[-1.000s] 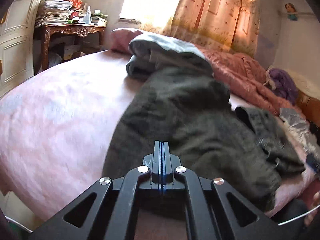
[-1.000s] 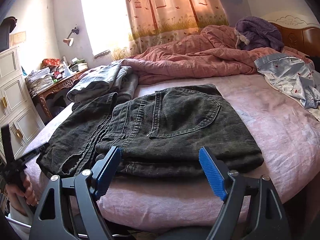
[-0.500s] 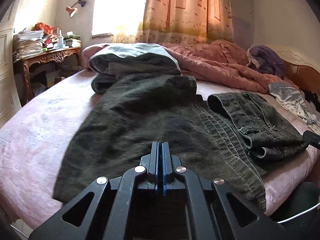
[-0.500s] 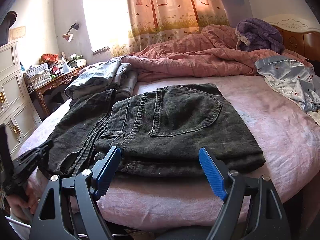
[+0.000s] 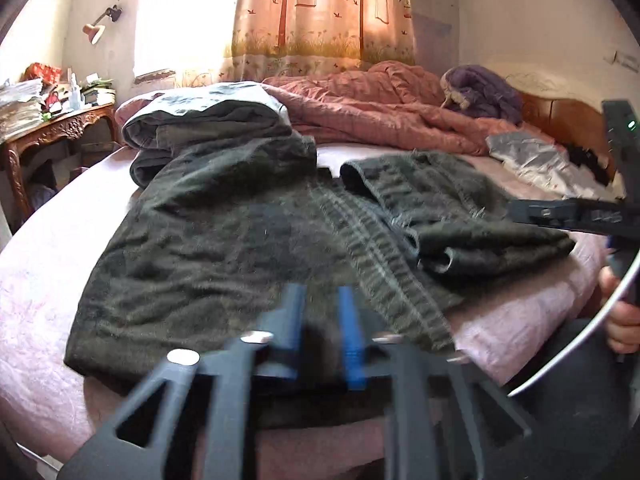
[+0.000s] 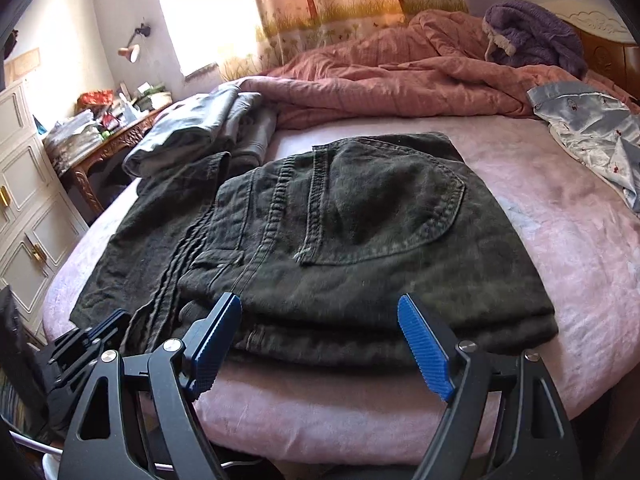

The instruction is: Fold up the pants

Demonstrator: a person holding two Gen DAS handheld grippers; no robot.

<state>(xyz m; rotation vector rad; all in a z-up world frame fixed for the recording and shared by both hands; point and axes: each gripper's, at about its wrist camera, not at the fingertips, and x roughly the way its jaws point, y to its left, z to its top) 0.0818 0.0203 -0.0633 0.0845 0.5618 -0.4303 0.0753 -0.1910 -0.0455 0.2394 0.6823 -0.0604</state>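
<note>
Dark grey pants (image 6: pixel 340 232) lie on the pink bed sheet (image 6: pixel 560 220). The waist half with its back pocket is folded over on the right, and the leg part (image 5: pixel 208 248) is spread flat to the left. My left gripper (image 5: pixel 322 328) hovers blurred over the near hem of the leg part. Its jaws are opening and nothing is pinched between the blue pads. My right gripper (image 6: pixel 320 340) stands open at the near edge of the folded stack, its pads apart on either side and clear of the cloth. Each gripper shows in the other's view: the left gripper (image 6: pixel 88 340) and the right gripper (image 5: pixel 568 216).
A pile of folded grey clothes (image 5: pixel 208 120) sits behind the pants. A rumpled pink quilt (image 5: pixel 380 108), a purple garment (image 5: pixel 480 92) and a pale blue satin garment (image 6: pixel 592 136) lie further back. A cluttered wooden table (image 5: pixel 52 128) and a white cabinet (image 6: pixel 20 208) stand left of the bed.
The left gripper's jaws went from shut to parted, and it swung right and rolled level along the pants' near edge. The right gripper moved closer to the folded stack.
</note>
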